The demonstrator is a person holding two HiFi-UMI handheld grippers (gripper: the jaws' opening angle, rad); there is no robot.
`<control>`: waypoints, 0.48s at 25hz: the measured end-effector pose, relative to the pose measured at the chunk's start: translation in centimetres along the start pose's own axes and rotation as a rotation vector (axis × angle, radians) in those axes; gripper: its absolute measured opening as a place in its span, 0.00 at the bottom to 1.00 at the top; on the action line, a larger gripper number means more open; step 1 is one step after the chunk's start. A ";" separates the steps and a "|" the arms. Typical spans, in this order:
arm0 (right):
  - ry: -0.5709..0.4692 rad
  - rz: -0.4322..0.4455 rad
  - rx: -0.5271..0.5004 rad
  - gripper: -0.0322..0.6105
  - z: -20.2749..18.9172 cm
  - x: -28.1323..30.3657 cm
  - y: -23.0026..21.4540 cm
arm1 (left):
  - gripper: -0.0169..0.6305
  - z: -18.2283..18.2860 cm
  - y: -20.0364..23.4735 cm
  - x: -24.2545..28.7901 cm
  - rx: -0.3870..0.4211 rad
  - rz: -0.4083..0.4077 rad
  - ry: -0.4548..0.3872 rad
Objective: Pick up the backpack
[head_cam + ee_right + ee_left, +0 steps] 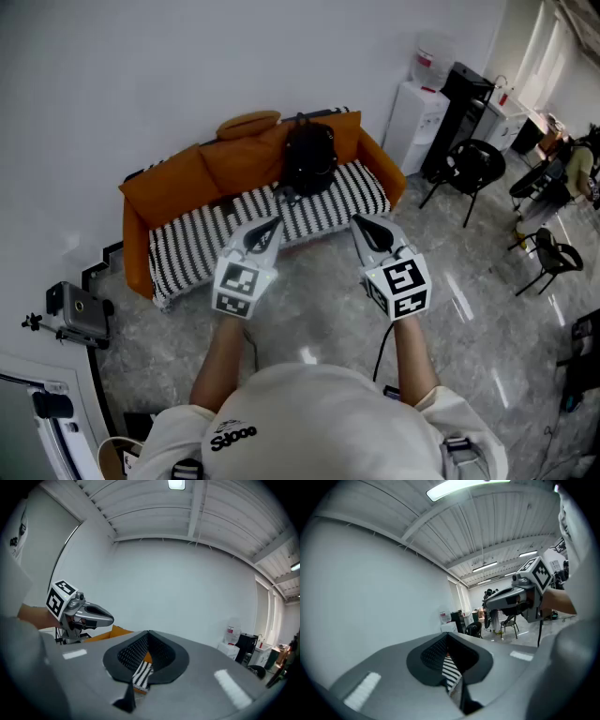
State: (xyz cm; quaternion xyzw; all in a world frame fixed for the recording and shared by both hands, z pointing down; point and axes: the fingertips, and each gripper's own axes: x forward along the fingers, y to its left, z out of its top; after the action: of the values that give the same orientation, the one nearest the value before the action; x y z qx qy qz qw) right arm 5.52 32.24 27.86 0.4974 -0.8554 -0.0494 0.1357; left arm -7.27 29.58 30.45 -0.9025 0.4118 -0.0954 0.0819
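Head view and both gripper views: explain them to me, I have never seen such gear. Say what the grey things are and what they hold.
A person holds a hand-held claw in each hand: the left claw and the right claw. The head view looks down from a camera on the person's head. Each gripper view looks along one claw from a camera riding on it. Both claws are shut and empty. Ahead, a black backpack sits on an orange sofa, untouched.

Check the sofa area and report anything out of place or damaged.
Nothing looks damaged or spilled. The black backpack sits upright on the striped sofa, against its orange back cushions. One small oddity: an orange pillow perched on top of the backrest.
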 end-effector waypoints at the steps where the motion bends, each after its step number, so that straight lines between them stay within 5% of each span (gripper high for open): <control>1: 0.002 0.001 0.001 0.05 0.0 0.1 -0.1 | 0.04 -0.1 0.0 0.1 -0.001 0.000 0.003; 12: 0.018 0.015 0.009 0.05 -1.0 0.1 -1.3 | 0.04 -0.6 -0.7 1.5 -0.011 0.000 0.034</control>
State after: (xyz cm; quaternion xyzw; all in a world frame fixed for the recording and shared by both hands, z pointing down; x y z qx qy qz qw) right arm 6.87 31.55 28.59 0.4922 -0.8579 -0.0401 0.1417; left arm -5.95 28.84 31.37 -0.9012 0.4137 -0.1084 0.0699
